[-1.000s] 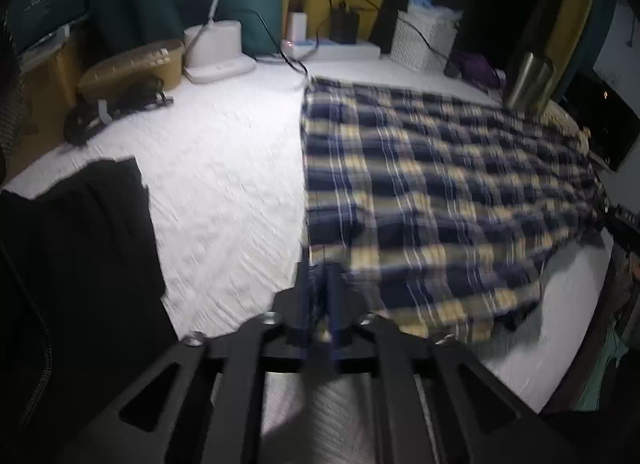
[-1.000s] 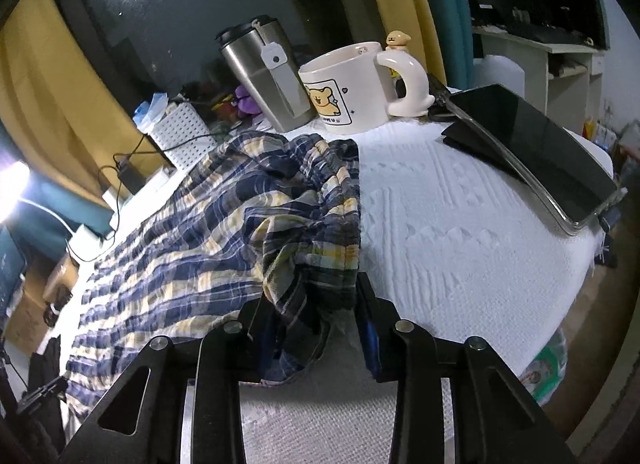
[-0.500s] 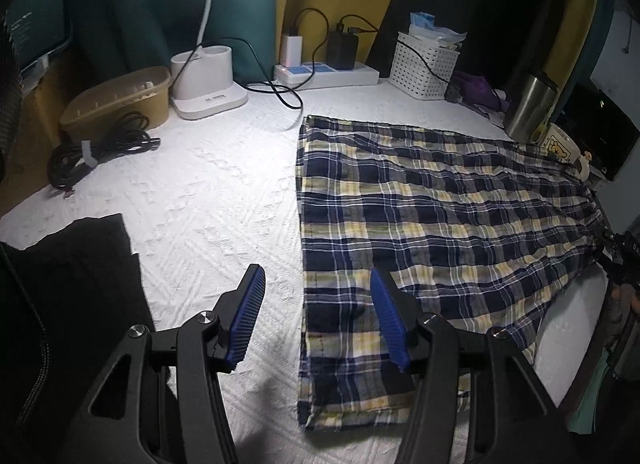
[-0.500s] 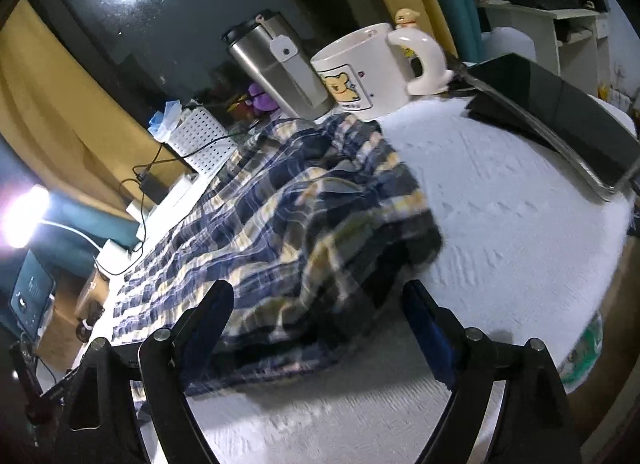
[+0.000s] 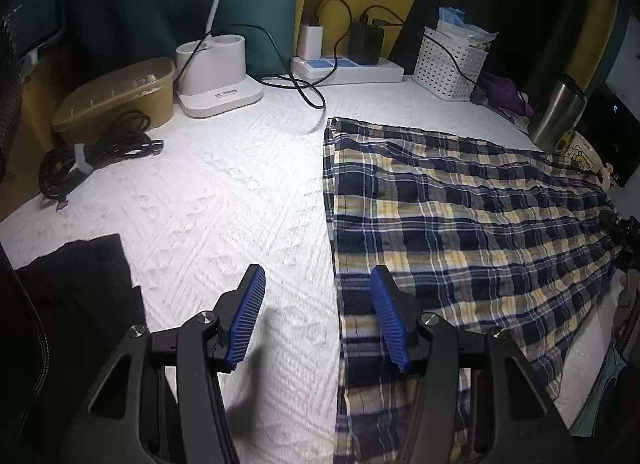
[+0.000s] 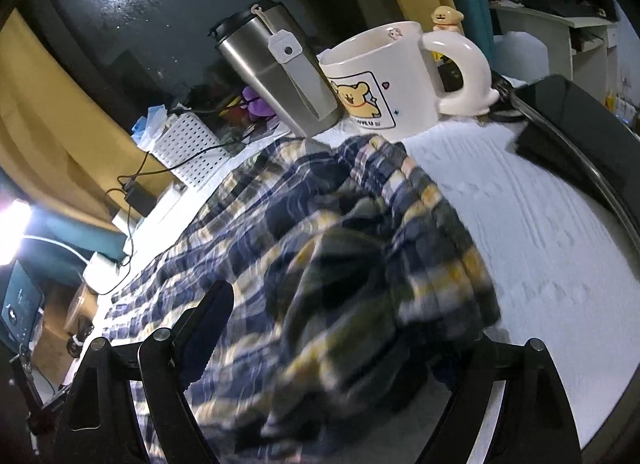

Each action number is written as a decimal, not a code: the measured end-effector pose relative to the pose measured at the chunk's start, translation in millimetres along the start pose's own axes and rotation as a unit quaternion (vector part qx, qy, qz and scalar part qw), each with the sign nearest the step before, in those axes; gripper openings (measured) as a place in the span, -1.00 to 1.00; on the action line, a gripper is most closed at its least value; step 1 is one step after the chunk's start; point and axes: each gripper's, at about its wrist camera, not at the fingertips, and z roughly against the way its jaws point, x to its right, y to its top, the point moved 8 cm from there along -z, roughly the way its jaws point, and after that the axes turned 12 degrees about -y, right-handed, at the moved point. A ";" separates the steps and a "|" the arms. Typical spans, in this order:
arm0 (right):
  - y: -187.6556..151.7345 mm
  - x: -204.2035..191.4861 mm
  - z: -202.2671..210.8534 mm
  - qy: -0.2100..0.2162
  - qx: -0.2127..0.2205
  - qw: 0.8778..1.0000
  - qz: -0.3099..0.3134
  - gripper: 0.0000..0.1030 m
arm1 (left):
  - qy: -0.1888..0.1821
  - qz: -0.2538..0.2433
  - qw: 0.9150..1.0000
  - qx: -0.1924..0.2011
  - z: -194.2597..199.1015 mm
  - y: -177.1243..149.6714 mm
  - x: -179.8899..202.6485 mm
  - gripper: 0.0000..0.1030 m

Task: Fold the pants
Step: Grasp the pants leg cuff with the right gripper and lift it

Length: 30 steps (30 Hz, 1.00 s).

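The plaid pants (image 5: 452,232) lie spread flat across the right half of the left wrist view on the white textured cover (image 5: 224,199), their near hem at the lower middle; in the right wrist view their bunched end (image 6: 360,264) fills the centre, blurred. The left gripper (image 5: 316,320) has just opened, its blue pads apart, the right pad over the hem, nothing pinched. The right gripper (image 6: 344,340) has likewise just opened wide around the cloth, gripping nothing, below a steel tumbler (image 6: 276,67) and a cartoon mug (image 6: 400,79).
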 end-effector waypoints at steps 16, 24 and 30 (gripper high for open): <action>9.7 -20.8 -19.8 -0.012 0.000 0.999 0.038 -0.13 | -0.004 -0.019 1.000 -0.004 -17.6 18.9 0.0 0.06; 12.6 -35.6 -11.1 -0.021 0.015 0.998 0.062 -0.45 | -0.013 -0.028 1.000 -0.004 -18.8 20.5 3.3 0.06; 13.0 -49.1 1.3 -0.023 0.025 0.996 0.079 -0.56 | -0.020 -0.032 0.999 0.005 -10.5 20.9 0.5 0.06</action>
